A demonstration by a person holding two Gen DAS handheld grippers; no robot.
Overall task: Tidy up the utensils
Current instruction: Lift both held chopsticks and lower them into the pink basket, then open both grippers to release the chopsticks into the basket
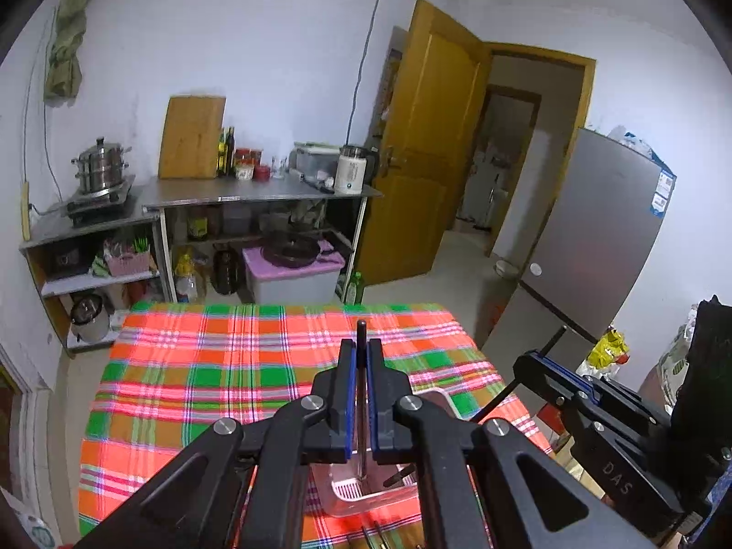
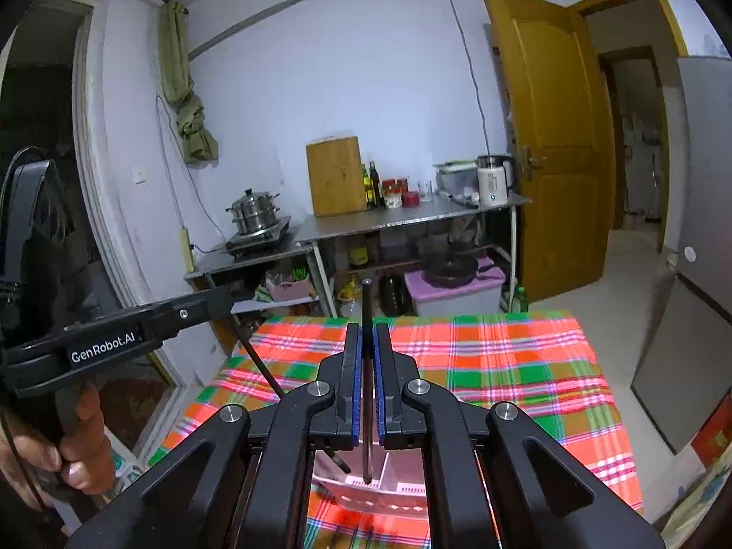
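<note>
My left gripper is shut on a dark chopstick that stands nearly upright, its lower end over a clear plastic utensil box on the plaid tablecloth. Another dark utensil leans inside the box. In the right wrist view my right gripper is shut on a second dark chopstick, whose tip reaches down into the divided box. Each gripper also shows in the other's view: the right gripper at the right and the left gripper at the left, held by a person's hand.
More utensils lie on the cloth near the front edge, partly hidden. Behind the table stand steel shelves with a steamer pot, bottles and a kettle. A grey fridge stands to the right, beside an open yellow door.
</note>
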